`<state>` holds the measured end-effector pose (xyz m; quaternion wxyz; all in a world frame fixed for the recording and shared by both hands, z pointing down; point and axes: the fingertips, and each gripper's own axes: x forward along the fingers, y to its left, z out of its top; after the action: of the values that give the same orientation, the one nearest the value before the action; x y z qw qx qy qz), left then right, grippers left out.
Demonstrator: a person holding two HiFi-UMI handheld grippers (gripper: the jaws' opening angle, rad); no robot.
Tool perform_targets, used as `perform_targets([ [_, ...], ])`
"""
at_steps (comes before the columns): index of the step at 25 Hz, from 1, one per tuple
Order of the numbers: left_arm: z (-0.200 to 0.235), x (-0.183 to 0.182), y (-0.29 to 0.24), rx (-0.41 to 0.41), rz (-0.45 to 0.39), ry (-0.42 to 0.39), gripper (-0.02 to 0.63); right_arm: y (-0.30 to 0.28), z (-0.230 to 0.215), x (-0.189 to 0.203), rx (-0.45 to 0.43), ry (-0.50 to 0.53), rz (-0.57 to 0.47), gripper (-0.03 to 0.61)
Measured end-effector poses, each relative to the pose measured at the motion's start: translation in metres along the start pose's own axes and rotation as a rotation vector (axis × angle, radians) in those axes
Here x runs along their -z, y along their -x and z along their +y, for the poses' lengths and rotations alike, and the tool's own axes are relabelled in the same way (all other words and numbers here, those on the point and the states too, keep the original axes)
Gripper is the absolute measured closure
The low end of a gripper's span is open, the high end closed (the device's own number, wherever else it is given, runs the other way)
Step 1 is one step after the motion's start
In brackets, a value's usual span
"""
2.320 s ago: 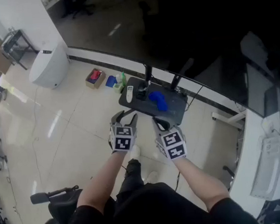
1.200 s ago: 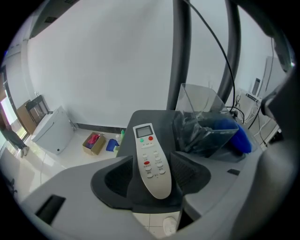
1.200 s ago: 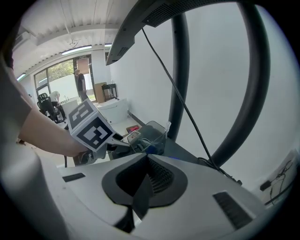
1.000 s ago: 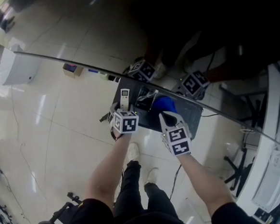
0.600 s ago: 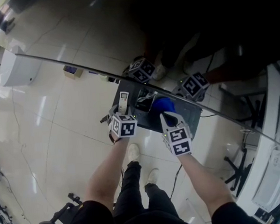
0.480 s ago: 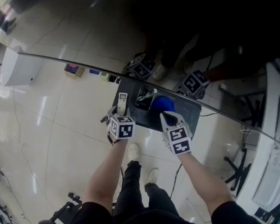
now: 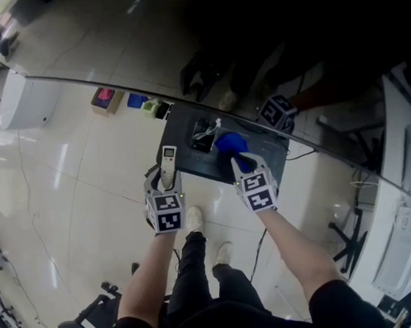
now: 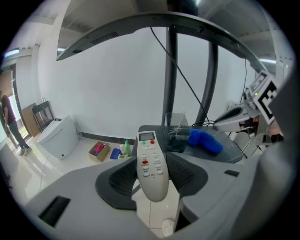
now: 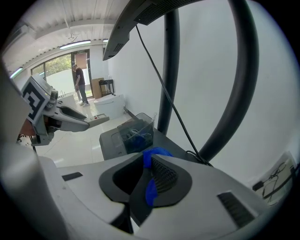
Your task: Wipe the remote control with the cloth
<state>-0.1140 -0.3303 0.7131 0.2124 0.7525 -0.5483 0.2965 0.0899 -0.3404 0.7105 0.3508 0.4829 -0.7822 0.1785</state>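
The white remote control [image 8: 151, 164] sticks up lengthwise between the pads of my left gripper [image 8: 152, 176], which is shut on it. In the head view this left gripper [image 7: 165, 175] holds the remote [image 7: 168, 159] just off the near left corner of the dark table [image 7: 269, 158]. The blue cloth [image 7: 230, 145] lies on the table, its near end pinched by my right gripper [image 7: 242, 165]. In the right gripper view a blue fold [image 9: 150, 190] sits squeezed between the pads of the right gripper [image 9: 147, 176], whose jaws are opening.
A clear box of cables [image 7: 204, 133] stands on the table left of the cloth. Two black stand poles [image 8: 172, 79] rise behind the table. Small coloured boxes [image 7: 103, 98] and a white appliance [image 7: 18, 100] sit on the floor to the left.
The remote has left the table: my left gripper closed on it and drew it back off the near left corner. My right gripper stays at the cloth.
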Motion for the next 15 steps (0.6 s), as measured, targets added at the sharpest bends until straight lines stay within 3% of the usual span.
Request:
perform_targets([
  [6,-0.02,-0.008,0.032,0.025,-0.052,-0.023,0.413,-0.032,-0.011,0.015,0.022,0.047,0.054,0.394],
  [15,-0.048,-0.012,0.047,0.05,-0.079,-0.101,0.413,-0.089,-0.034,0.051,0.029,0.076,0.208,0.374],
])
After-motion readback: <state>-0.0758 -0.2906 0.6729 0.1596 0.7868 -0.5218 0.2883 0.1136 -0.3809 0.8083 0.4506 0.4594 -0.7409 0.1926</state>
